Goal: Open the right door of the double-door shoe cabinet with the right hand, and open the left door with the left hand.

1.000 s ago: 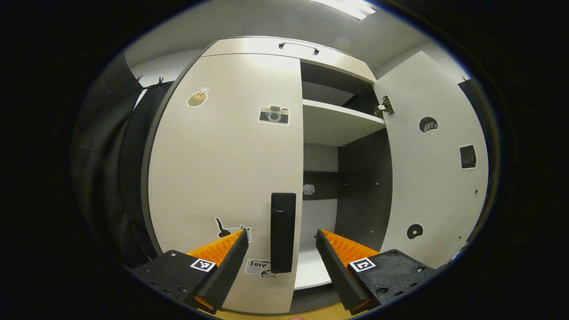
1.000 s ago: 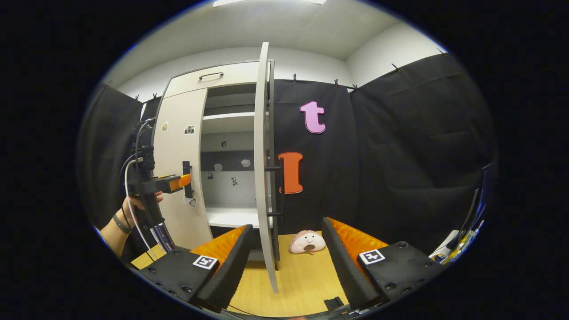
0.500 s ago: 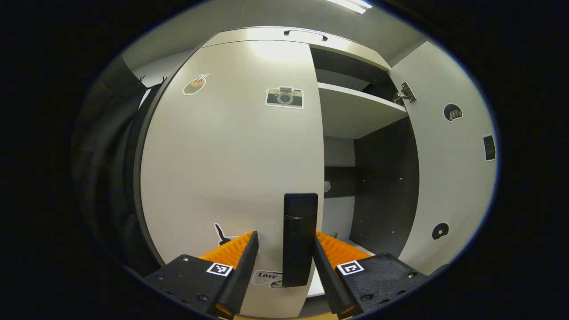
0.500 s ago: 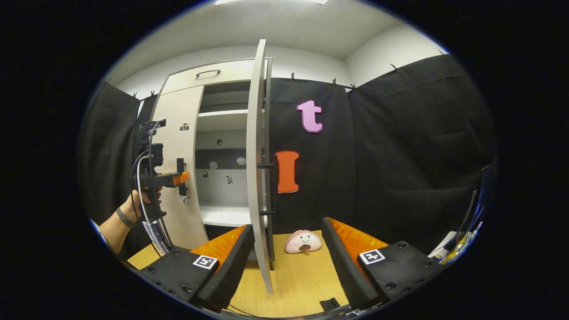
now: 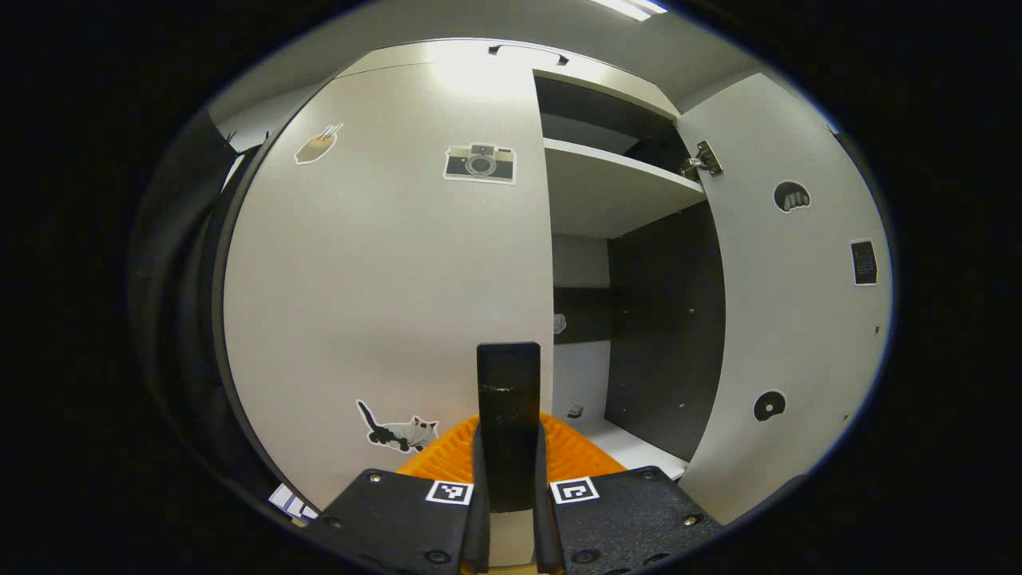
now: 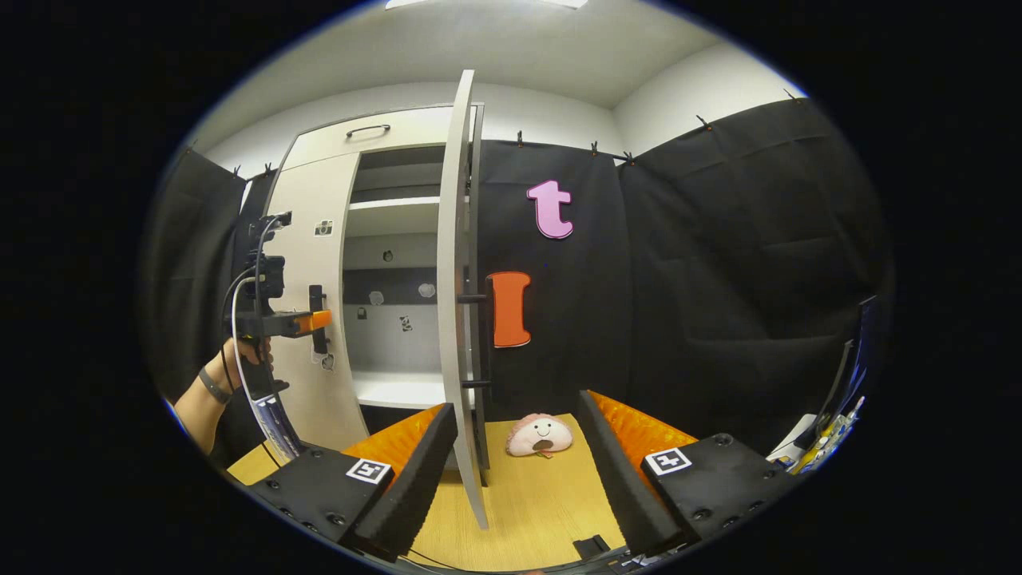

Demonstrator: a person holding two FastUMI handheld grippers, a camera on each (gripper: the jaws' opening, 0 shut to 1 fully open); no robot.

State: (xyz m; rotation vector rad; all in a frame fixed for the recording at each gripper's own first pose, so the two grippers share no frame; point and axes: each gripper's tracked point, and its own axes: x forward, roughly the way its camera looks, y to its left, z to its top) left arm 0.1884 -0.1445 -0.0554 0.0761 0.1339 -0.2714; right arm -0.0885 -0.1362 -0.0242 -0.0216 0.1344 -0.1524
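Observation:
The white shoe cabinet's left door (image 5: 383, 271) stands closed, with stickers on it and a black vertical handle (image 5: 508, 399) at its right edge. My left gripper (image 5: 508, 479) is shut on that handle, both fingers pressing its sides. The right door (image 5: 798, 303) is swung wide open, baring the shelves (image 5: 615, 192). In the right gripper view the open right door (image 6: 457, 319) is seen edge-on, with its black handle (image 6: 479, 339) on the far side. My right gripper (image 6: 517, 447) hangs open in front of it, holding nothing. The left gripper (image 6: 315, 321) shows at the left door (image 6: 307, 311).
A pink plush toy (image 6: 540, 435) lies on the wooden floor (image 6: 535, 503) behind the open door. A person's hand (image 6: 239, 359) holds the left gripper, with cables trailing from it. Small stickers dot the cabinet's dark back panel (image 6: 391, 291).
My left gripper has moved up to the left door's handle and shut on it; its fingers were apart before. The right gripper has drifted slightly and stays open.

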